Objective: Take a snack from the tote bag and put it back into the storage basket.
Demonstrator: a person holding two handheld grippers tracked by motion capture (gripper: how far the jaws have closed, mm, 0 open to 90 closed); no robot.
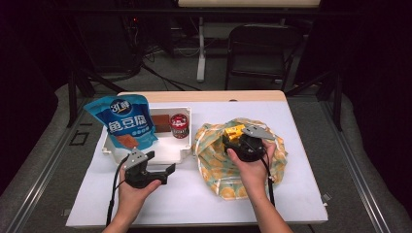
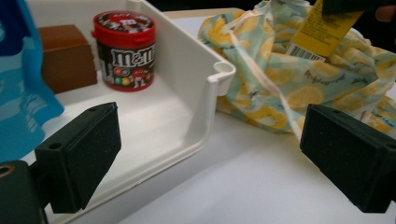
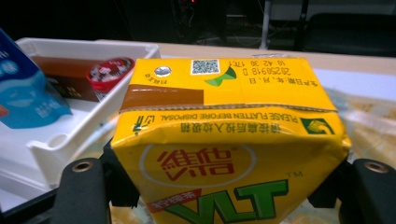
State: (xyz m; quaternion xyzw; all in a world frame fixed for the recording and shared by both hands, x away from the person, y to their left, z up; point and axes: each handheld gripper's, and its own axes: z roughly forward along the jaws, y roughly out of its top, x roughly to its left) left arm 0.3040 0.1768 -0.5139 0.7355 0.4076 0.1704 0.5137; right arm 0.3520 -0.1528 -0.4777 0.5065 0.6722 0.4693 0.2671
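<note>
The right hand-held gripper is clamped across the sides of a yellow Vita lemon tea carton, its jaws set wide to span it, and holds it just above the lemon-print cloth bag lying on the table. The step in hand looks like unpacking: the carton is coming out of the bag, bound for the white tray left of the bag. The next move calls for a carry across the tray's near rim to bare floor beside the M&M's tub. The carton's top, with straw seal and date print, points away from the gripper, long axis roughly along the jaws, though the high view is too small to confirm tilt. The left hand-held gripper hangs wide open and empty at the tray's near corner.
</note>
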